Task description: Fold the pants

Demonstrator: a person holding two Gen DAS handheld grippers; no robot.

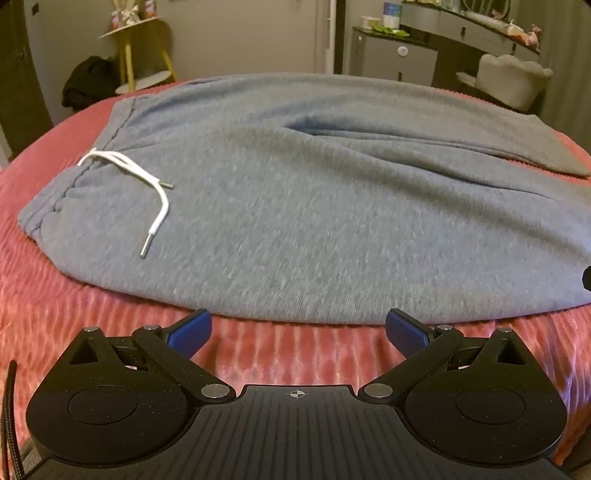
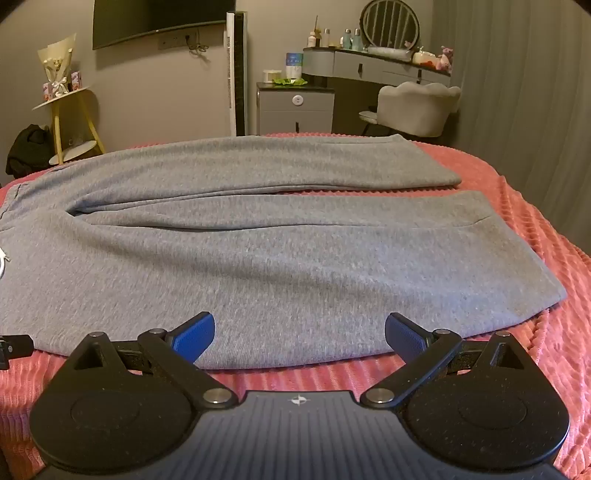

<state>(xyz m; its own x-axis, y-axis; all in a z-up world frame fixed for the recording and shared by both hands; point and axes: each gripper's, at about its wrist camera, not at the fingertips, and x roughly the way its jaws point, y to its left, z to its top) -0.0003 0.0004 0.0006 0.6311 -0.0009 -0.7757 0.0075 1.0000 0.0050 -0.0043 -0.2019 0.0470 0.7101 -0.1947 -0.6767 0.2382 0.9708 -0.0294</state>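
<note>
Grey bedroom walls, a grey vanity desk with a round mirror (image 2: 389, 24), a pale scalloped chair (image 2: 415, 107) and a yellow-legged side table (image 2: 70, 122) form the backdrop to a bed covered in a pink ribbed blanket (image 2: 535, 240). Spread across the blanket lies a pair of grey knit sweatpants (image 2: 258, 258), unfolded, waistband toward the bed's left edge and both legs running toward its right edge. The far leg lies just apart from the near one at the cuffs, a strip of pink showing between them. A white drawstring with metal tips (image 1: 147, 184) curls over the front of the waistband near the left edge.

At the bed's near edge, the left gripper (image 1: 298, 330) hovers over bare blanket just short of the sweatpants' near side, its blue-padded fingers (image 1: 192, 330) spread wide and holding nothing. The right gripper (image 2: 299, 334) sits beside the near leg, equally wide open and empty, its blue pads (image 2: 195, 334) lying over the fabric's near border in the right wrist view; whether they touch the cloth cannot be told. A black part of the other tool (image 2: 14, 347) pokes in at that view's left edge.
</note>
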